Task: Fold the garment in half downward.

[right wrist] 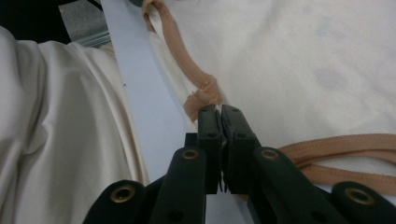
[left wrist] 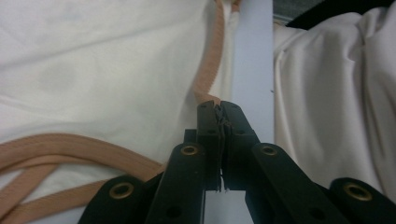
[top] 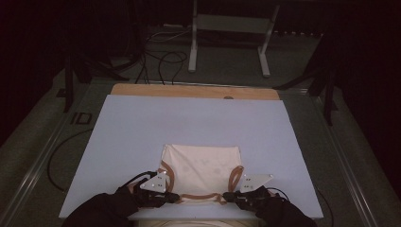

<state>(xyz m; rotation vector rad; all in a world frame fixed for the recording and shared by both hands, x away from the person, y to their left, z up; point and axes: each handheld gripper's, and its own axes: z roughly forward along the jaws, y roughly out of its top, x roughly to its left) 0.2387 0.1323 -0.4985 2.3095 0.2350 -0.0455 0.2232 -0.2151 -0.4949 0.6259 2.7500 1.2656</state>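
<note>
A cream garment (top: 201, 168) with tan trim lies flat on the pale blue table top (top: 189, 118), near its front edge. My left gripper (top: 172, 196) is shut on the tan trim at the garment's near left corner. In the left gripper view the jaws (left wrist: 218, 108) meet with the trim strip (left wrist: 208, 70) running into their tips. My right gripper (top: 227, 195) is shut on the trim at the near right corner. There the jaws (right wrist: 218, 112) pinch a folded bit of trim (right wrist: 203, 95). Tan loops (right wrist: 336, 149) lie beside the jaws.
Dark sleeves (top: 101, 210) come in over the table's front edge. The person's pale clothing (left wrist: 327, 93) hangs just past that edge. A wooden strip (top: 189, 91) borders the far side. Behind it stand a white frame (top: 231, 28) and floor cables (top: 161, 61).
</note>
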